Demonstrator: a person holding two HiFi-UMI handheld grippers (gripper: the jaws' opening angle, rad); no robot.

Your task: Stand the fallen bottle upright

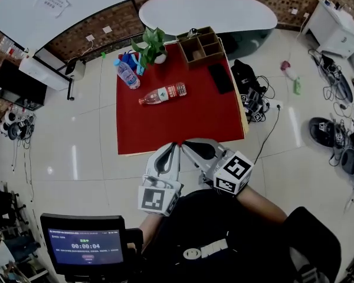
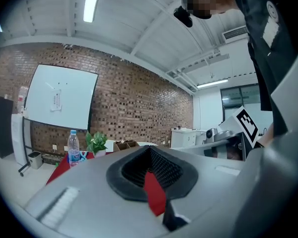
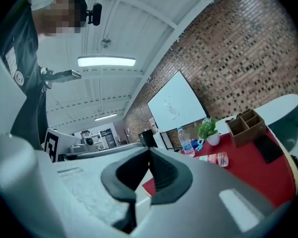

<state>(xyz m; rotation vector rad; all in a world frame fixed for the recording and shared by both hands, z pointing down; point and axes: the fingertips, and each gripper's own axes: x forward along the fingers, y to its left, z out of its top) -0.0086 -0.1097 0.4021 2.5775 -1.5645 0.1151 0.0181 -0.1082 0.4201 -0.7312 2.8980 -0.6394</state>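
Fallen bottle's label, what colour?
Red label on the fallen bottle; head view shows it best.

Fallen bottle (image 1: pixel 163 94): label print too small to be read; in the left gripper view it is hidden behind the body of the left tongs (image 2: pixel 150 152), past which only a red sliver of the tabletop (image 2: pixel 154 194) is seen. Sheet (image 1: pixel 52 3) on the whiteboard (image 1: pixel 88 5): writing not legible. Wooden organizer (image 1: pixel 202 46): contents of the compartments not made out.

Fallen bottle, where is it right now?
In the head view, the fallen bottle lies on its side on the red table, left of centre, just this side of the upright bottle and potted plant.
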